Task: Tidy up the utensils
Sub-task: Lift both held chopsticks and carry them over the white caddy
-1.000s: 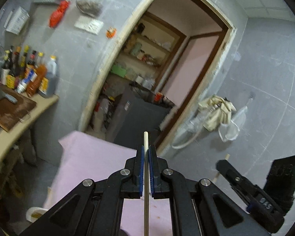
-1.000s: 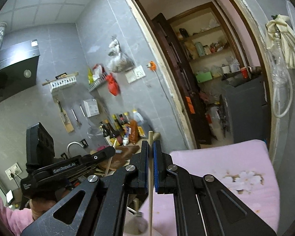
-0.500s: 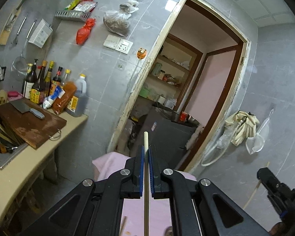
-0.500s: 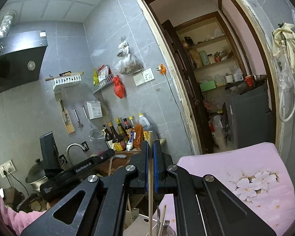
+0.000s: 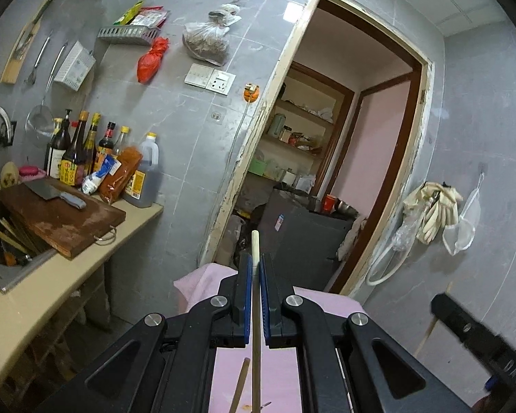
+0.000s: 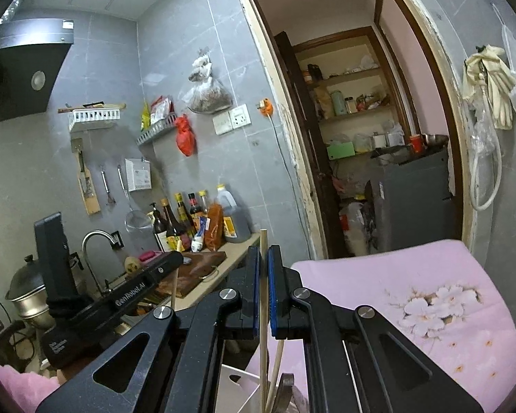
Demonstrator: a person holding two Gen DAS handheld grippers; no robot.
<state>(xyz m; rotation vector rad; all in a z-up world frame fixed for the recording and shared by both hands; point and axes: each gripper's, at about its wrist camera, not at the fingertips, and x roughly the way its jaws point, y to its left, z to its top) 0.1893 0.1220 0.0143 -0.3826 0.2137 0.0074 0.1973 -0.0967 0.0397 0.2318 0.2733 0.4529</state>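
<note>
My left gripper (image 5: pixel 254 265) is shut on a pale wooden chopstick (image 5: pixel 255 241) that stands upright between the blue pads, above the pink cloth table (image 5: pixel 196 282). A second stick's tip (image 5: pixel 243 378) shows below the jaws. My right gripper (image 6: pixel 264 258) is shut on another chopstick (image 6: pixel 264 237), also upright. Under it stands a white utensil holder (image 6: pixel 244 385) with a chopstick (image 6: pixel 277 368) and a metal utensil (image 6: pixel 285 382) in it. In the right wrist view the left gripper (image 6: pixel 170 261) is lower left, a little apart. The right gripper's body shows at the right edge of the left wrist view.
A counter (image 5: pixel 130 220) at the left carries a wooden cutting board (image 5: pixel 68 220) with a cleaver (image 5: pixel 55 194), sauce bottles (image 5: pixel 86 151) and a sink (image 5: pixel 3 241). An open doorway (image 5: pixel 344 137) with a dark cabinet (image 5: pixel 302 234) lies ahead. The floral pink cloth (image 6: pixel 430 292) spreads to the right.
Both grippers have sunk and shifted, still shut on their chopsticks. The counter and sink now fill more of the left view. The holder and its utensils have come into view under the right gripper.
</note>
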